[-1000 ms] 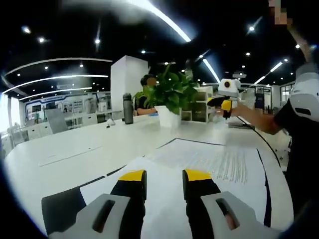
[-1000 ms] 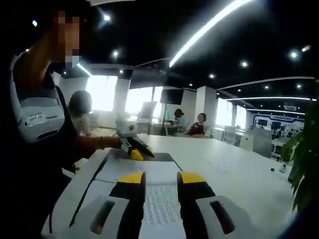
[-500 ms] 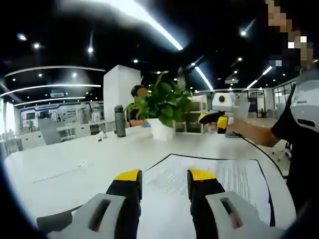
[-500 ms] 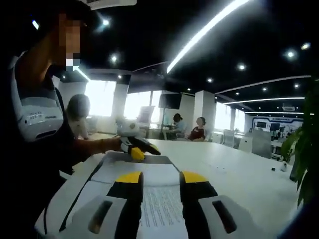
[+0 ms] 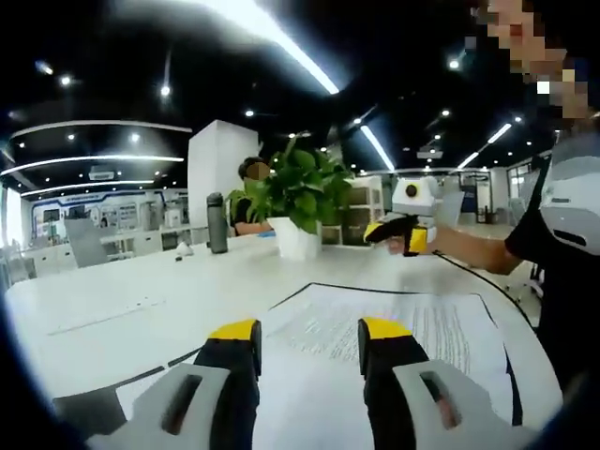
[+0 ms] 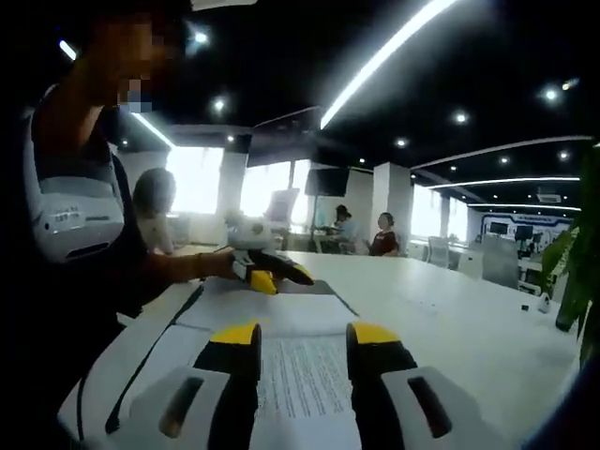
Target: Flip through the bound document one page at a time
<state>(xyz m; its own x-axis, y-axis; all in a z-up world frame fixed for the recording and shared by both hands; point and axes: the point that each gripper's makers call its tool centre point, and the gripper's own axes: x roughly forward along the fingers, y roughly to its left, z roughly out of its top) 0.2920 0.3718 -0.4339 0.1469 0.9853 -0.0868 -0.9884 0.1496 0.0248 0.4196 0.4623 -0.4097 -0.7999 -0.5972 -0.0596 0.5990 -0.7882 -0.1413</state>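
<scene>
The bound document (image 5: 412,323) lies open on a white table (image 5: 141,300), printed pages up, with a dark cover edge around it. In the left gripper view my left gripper (image 5: 309,330) stands open low over the near page, nothing between its yellow-tipped fingers. My right gripper (image 5: 398,234) shows there too, at the far end of the document, held by a hand. In the right gripper view my right gripper (image 6: 305,334) is open above the printed page (image 6: 300,370). Across the document, the left gripper (image 6: 270,274) hovers near its far edge.
A potted green plant (image 5: 302,192) in a white pot and a dark bottle (image 5: 217,223) stand on the table beyond the document. The person holding the grippers (image 6: 75,225) is at the table's side. Other people sit at a far table (image 6: 366,234).
Both views have shifted slightly as the hands moved. The left gripper's fingers have spread a little wider. The document's pages lie as before.
</scene>
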